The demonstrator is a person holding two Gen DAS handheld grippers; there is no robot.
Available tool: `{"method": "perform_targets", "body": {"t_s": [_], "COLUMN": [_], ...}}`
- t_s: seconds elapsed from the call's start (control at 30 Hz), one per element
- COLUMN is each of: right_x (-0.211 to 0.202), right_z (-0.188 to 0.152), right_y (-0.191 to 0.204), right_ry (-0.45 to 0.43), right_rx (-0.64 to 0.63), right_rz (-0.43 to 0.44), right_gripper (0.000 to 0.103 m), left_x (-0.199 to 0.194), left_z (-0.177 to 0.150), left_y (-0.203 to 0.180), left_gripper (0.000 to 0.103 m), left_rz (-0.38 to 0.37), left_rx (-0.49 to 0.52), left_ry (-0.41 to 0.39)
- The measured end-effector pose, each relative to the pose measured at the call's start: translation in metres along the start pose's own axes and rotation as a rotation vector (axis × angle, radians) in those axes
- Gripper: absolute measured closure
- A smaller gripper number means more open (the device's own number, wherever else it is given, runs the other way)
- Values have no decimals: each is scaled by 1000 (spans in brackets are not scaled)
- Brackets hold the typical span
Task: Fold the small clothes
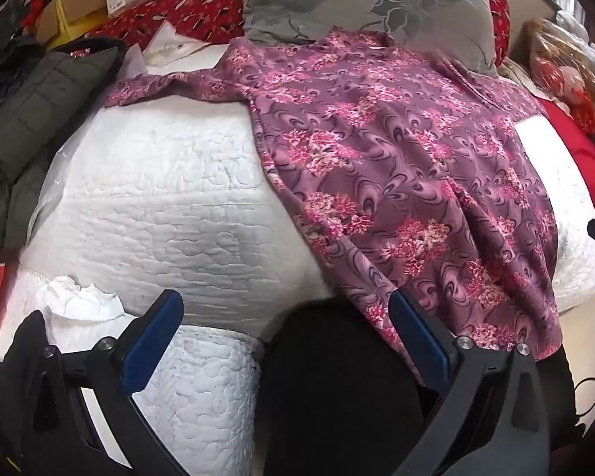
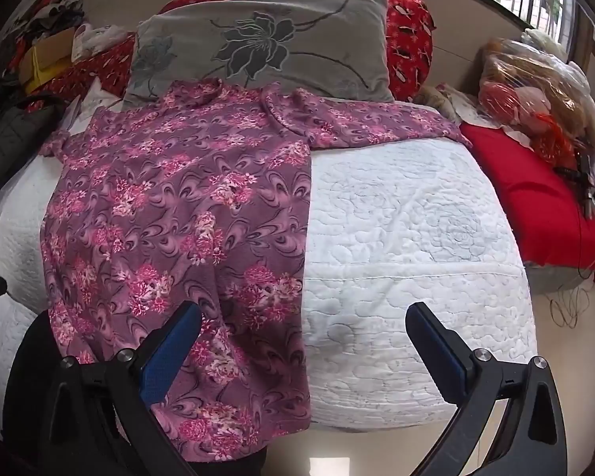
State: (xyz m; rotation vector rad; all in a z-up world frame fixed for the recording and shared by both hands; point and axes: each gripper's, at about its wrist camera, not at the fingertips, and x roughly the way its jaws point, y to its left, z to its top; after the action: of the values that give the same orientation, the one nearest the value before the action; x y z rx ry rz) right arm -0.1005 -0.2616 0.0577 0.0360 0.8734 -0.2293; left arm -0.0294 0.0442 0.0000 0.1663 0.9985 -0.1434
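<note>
On the bed's left edge a dark jacket (image 1: 39, 91) lay heaped, and beyond it, by the far left corner, an open cardboard box (image 1: 73, 10) stood; we could not tell what it held. Our left gripper (image 1: 285, 321) hung with its jaws wide apart and nothing between them, above the bed's near edge. The purple floral top (image 1: 396, 158) lay spread flat on the white quilt (image 1: 158, 182), collar at the grey pillow (image 2: 265, 39), hem spilling over the near edge, sleeves stretched toward both sides. Our right gripper (image 2: 303, 329) was likewise spread and empty, over the hem's right side. To fold well, we judged each gripper should pinch a sleeve or side edge cleanly, lift low and keep the cloth taut. At the right edge, clear plastic bags (image 2: 535, 75) held orange and tan bundles.
</note>
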Motion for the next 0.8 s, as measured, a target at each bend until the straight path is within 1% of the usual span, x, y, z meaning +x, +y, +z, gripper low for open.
{"method": "perform_targets", "body": {"t_s": [0.33,0.47,0.8], "right_x": [-4,-3,-2], "right_z": [-1,-1,-2], "right_y": [6,5,0], "right_ry": [-20,-20,-29], "right_rx": [-15,-9,23], "right_rz": [8,9,17], "right_gripper": [0,0,0], "left_x": [-7,-8,-7], "left_z": [12,14,15], "left_y": [-21,-29,-33], "left_gripper": [0,0,0], "left_rz": [-59,-61,-71], "left_rx": [19,29,14], "left_ry": [-30,-38,-32]}}
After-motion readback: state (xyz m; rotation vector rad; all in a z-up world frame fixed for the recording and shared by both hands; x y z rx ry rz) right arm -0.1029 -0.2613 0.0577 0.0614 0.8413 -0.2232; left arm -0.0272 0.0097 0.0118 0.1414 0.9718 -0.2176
